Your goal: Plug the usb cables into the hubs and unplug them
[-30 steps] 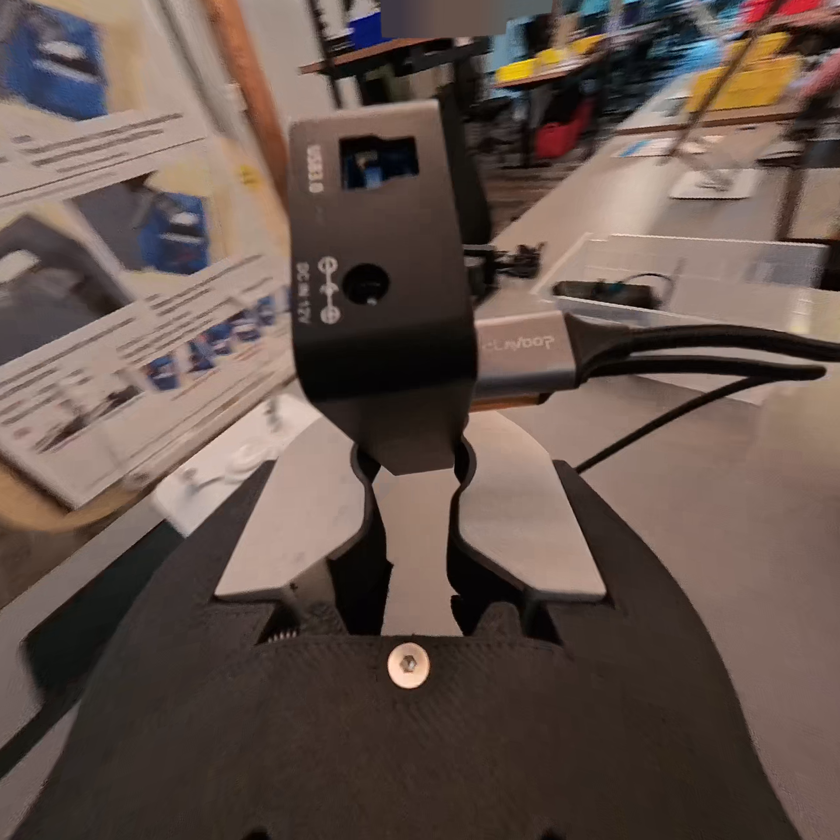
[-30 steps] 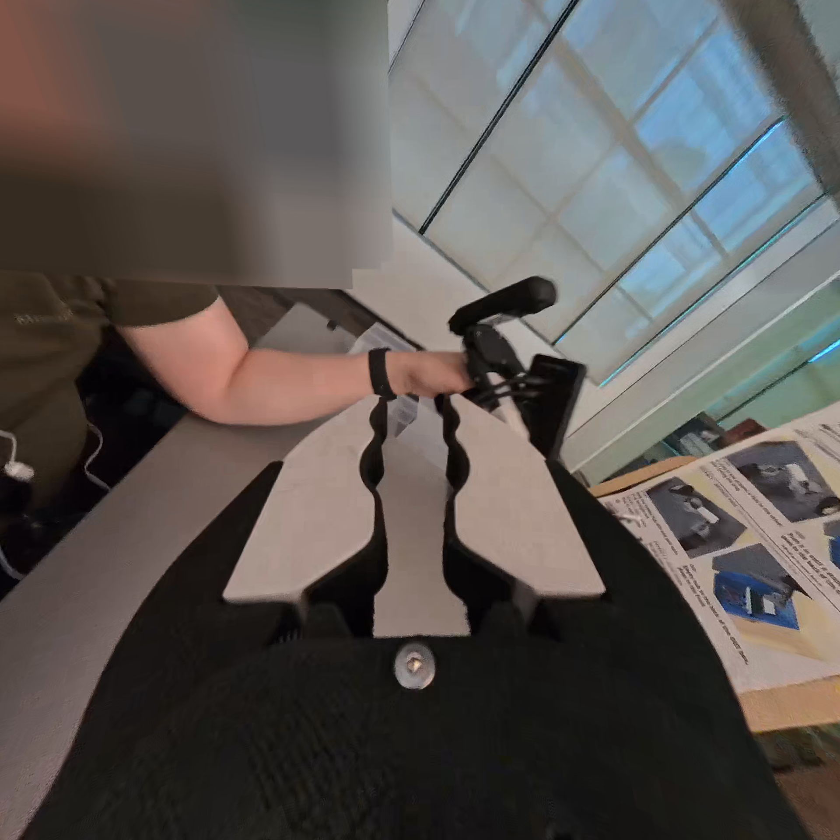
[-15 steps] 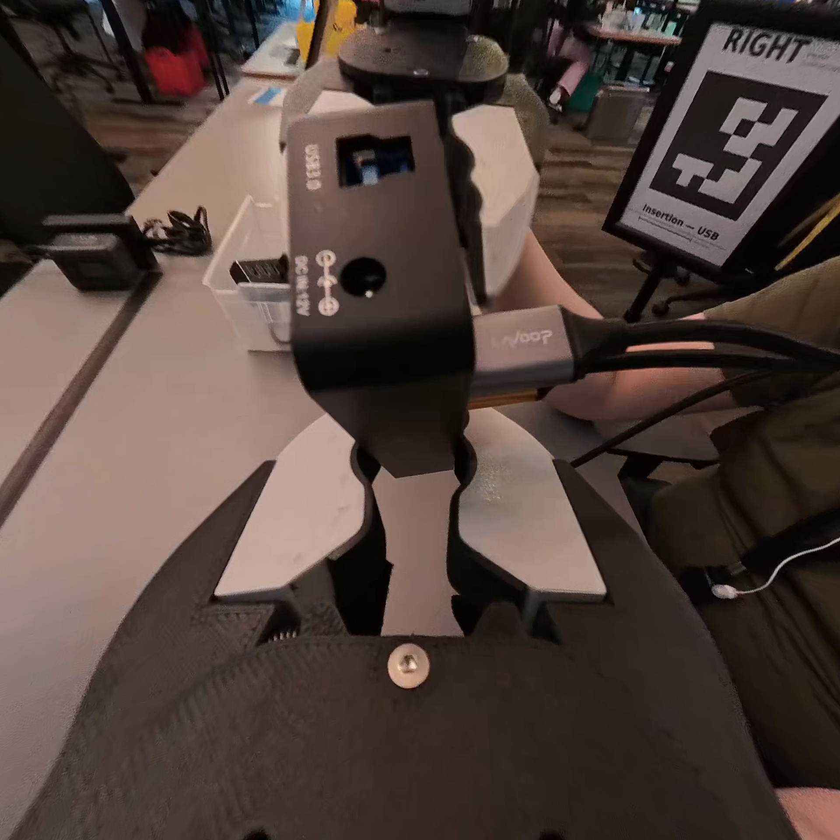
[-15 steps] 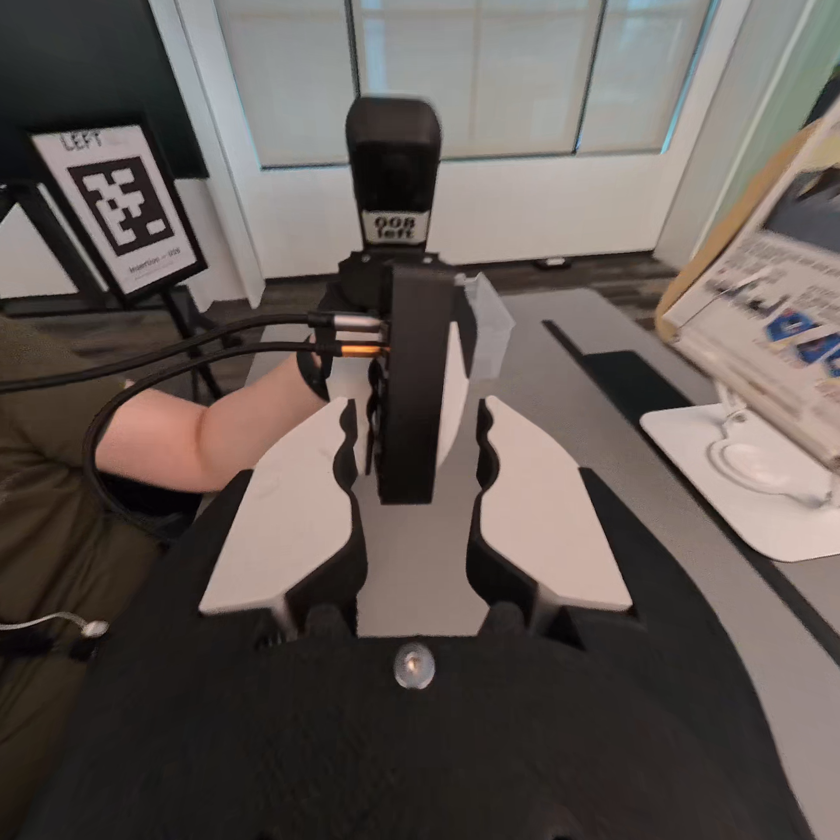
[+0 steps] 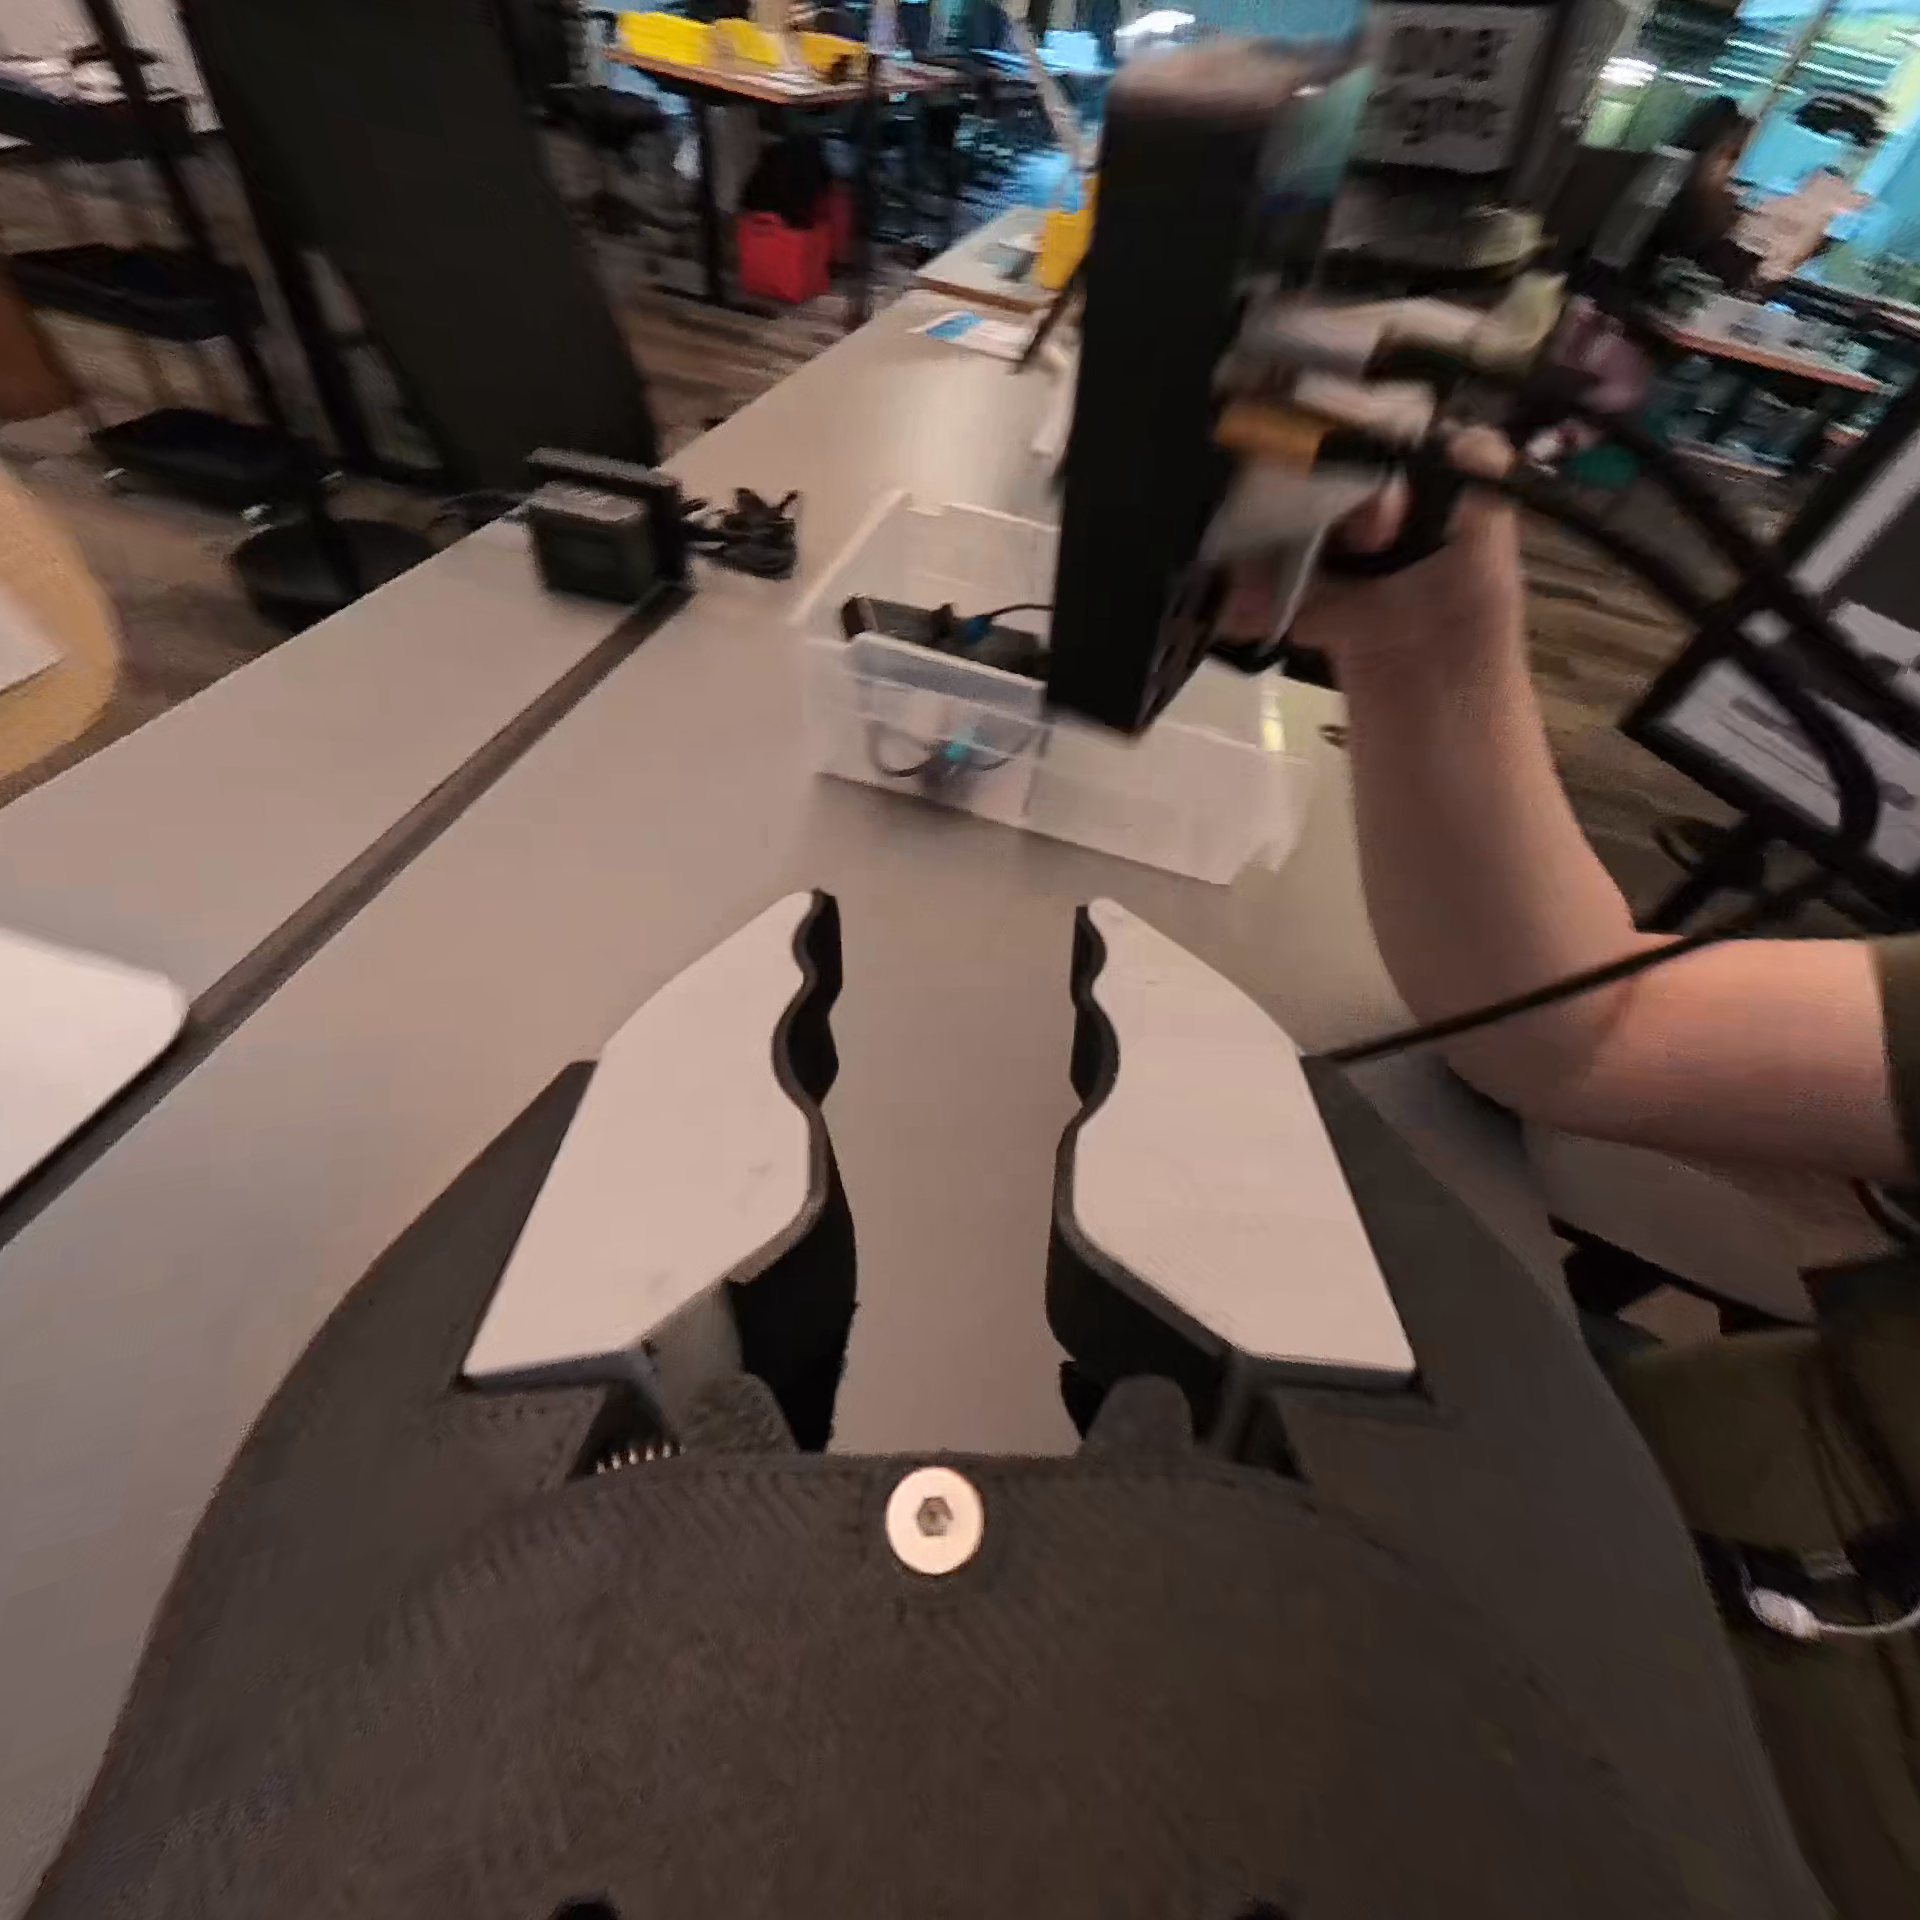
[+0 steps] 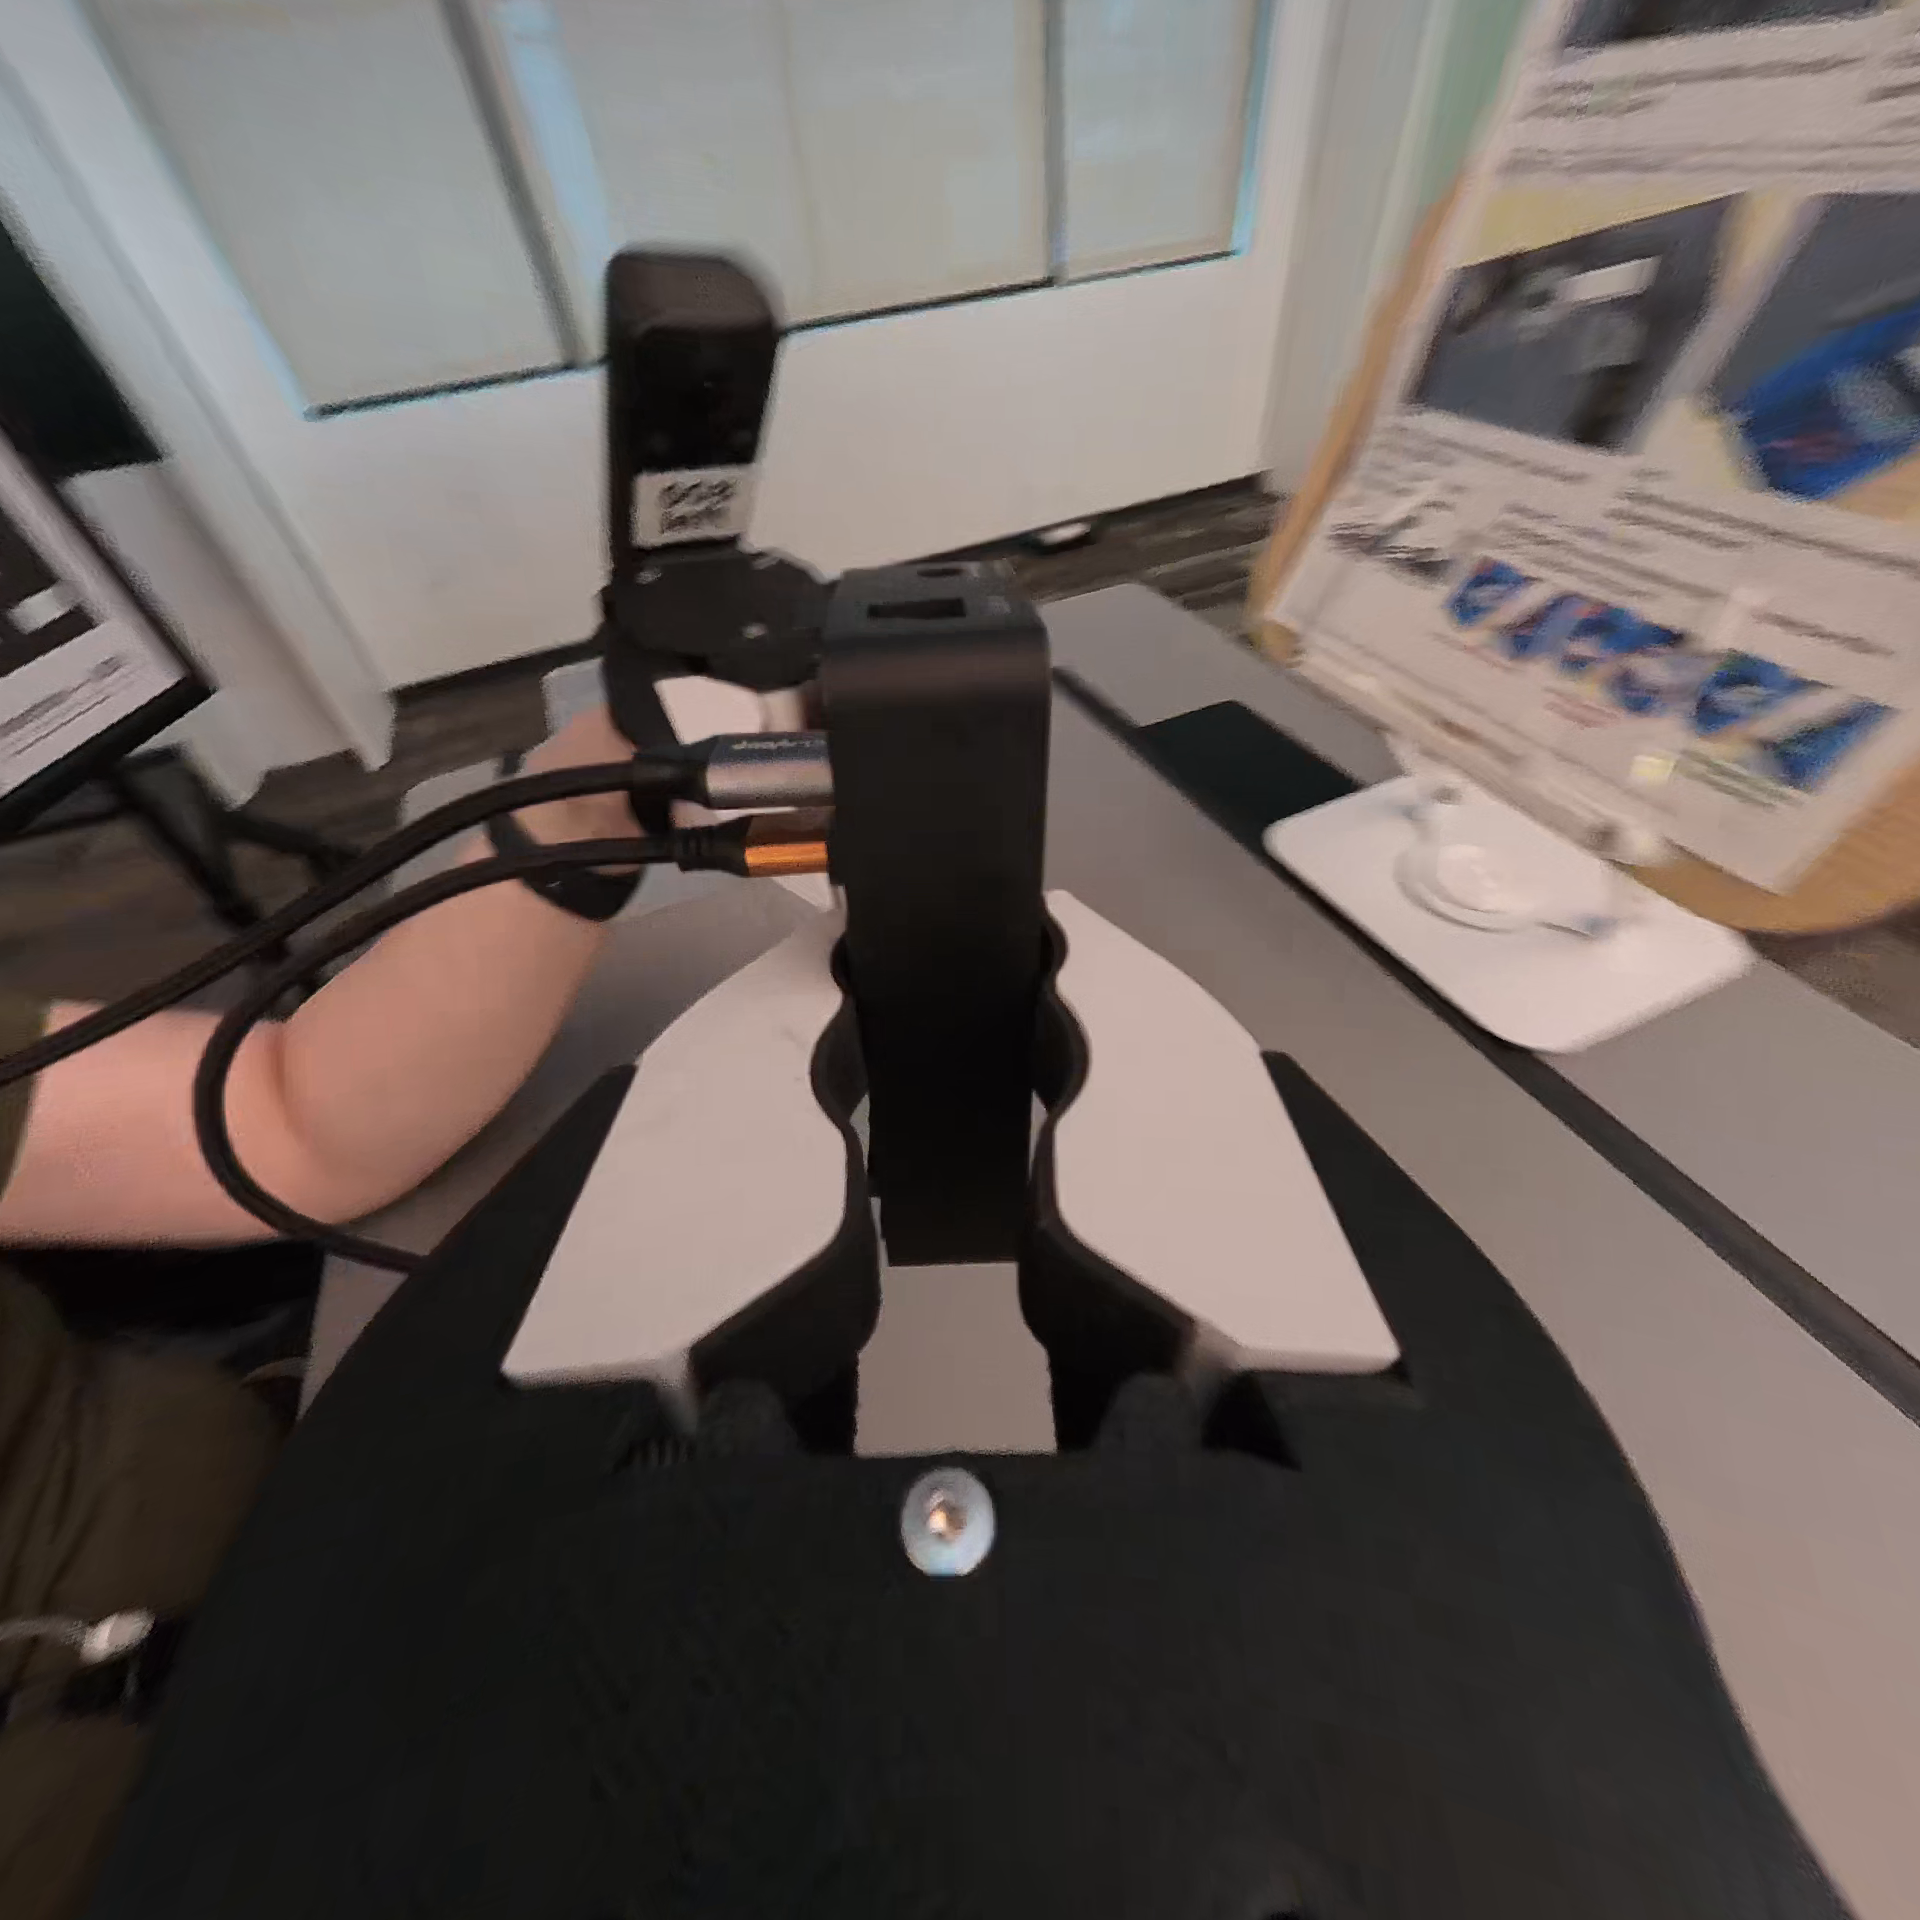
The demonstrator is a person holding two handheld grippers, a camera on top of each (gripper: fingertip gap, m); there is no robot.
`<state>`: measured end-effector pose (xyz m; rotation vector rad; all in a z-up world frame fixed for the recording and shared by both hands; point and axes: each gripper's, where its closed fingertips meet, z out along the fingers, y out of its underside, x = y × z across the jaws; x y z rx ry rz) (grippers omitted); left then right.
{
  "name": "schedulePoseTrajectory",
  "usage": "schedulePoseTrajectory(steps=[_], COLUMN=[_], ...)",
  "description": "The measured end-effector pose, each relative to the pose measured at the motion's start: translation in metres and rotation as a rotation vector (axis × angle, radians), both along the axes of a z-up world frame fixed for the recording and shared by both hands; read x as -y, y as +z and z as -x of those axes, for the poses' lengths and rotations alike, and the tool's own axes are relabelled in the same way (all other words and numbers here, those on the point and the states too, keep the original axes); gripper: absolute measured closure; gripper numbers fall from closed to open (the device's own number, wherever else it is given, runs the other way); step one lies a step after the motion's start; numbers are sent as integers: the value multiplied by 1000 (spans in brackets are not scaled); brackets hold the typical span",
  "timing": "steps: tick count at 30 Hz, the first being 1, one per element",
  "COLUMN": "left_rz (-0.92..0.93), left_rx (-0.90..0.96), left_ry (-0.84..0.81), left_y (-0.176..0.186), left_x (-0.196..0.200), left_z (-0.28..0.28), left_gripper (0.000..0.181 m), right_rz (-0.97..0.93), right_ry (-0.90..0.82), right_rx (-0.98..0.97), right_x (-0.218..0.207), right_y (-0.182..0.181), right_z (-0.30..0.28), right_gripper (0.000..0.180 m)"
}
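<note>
My right gripper (image 6: 940, 935) is shut on the lower part of a black USB hub (image 6: 935, 748) and holds it upright above the grey table (image 6: 1558, 1195). A silver plug (image 6: 764, 784) and an orange plug (image 6: 784, 857) with black cables sit in the hub's left side. My left gripper (image 5: 954, 914) is open and empty over the table, short of the hub (image 5: 1143, 416), which shows blurred at the upper right, next to a person's hand (image 5: 1392, 561). The left gripper's camera (image 6: 691, 416) stands just behind the hub in the right wrist view.
A clear plastic bin (image 5: 1143, 821) with another hub and cables stands on the table beyond my left gripper. A black power brick (image 5: 603, 535) lies at the far left. A poster on a white stand (image 6: 1507, 914) is right of the hub. A person's forearm (image 5: 1558, 997) reaches in. My right fingertips sit around 8 cm from my left ones.
The hub has passed from my left gripper to my right. The left gripper opened and drew back; the right gripper closed on the hub's lower part.
</note>
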<state>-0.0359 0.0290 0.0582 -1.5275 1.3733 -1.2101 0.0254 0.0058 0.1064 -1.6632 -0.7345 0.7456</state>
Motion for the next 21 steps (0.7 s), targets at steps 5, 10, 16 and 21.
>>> schedulePoseTrajectory(steps=[5,10,16,21], left_rz=[26,12,-11,-29], left_rx=[25,20,-58,-82], left_ry=[58,28,9,-13], left_y=[9,13,0,-3], left_x=[-12,-6,0,9], left_z=[22,19,6,-1], left_gripper=[144,146,146,146], right_rz=[-135,-93,207,279], right_ry=[-570,-1030,-1189,-1189], right_rx=[-138,11,336,598], right_x=[24,59,35,11], right_y=[48,52,-13,-73], right_z=[-145,-283,-373,-394], right_gripper=[151,151,151,151])
